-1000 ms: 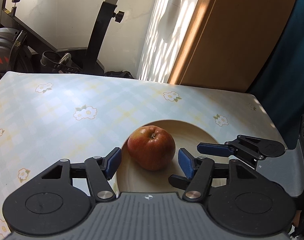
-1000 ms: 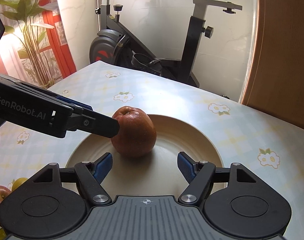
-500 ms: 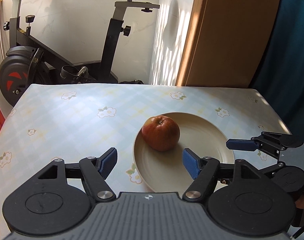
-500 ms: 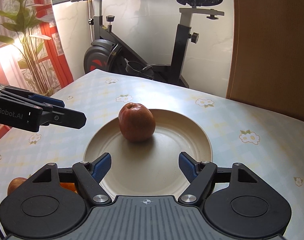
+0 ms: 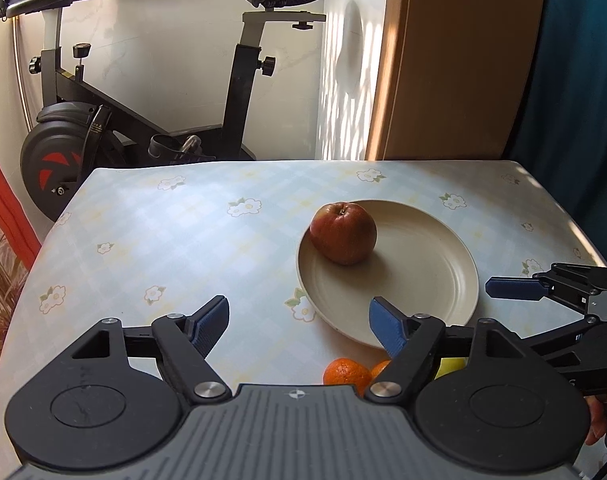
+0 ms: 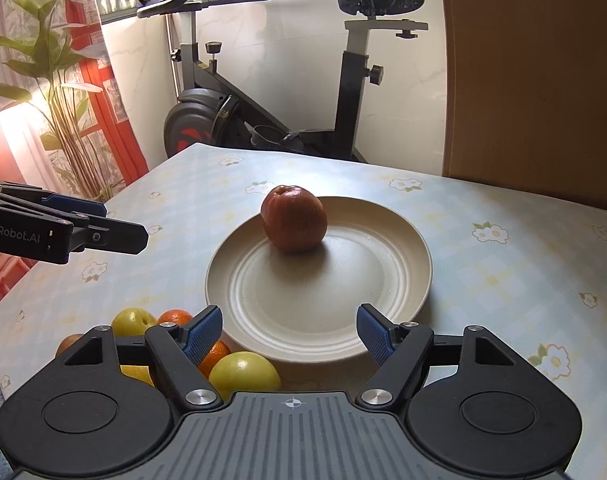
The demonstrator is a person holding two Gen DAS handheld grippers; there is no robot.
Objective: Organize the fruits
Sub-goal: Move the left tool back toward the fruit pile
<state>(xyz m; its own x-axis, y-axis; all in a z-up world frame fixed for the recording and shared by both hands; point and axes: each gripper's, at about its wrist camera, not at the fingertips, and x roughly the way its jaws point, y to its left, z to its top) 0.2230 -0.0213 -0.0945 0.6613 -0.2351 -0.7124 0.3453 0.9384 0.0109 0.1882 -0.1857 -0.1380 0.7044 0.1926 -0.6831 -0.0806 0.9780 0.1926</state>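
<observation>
One apple (image 6: 294, 219) sits on the plate (image 6: 399, 280); several fruits (image 6: 245, 372) remain on the surface (image 6: 503, 280). Left hand-held gripper (image 5: 299, 320) is opening, empty; right hand-held gripper (image 6: 290, 330) stands apart, empty.

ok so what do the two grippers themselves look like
Both are matte black plastic. The left gripper and right gripper each have two angled jaws faced with ribbed blue pads, silver pivot screws, round black discs at the sides and a grey ribbed body with a small crosshair mark. White "enRobot.AI" lettering shows on the left one's side.

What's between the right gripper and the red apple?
Only bare plate between the right gripper and red apple, per the right wrist view.
</observation>
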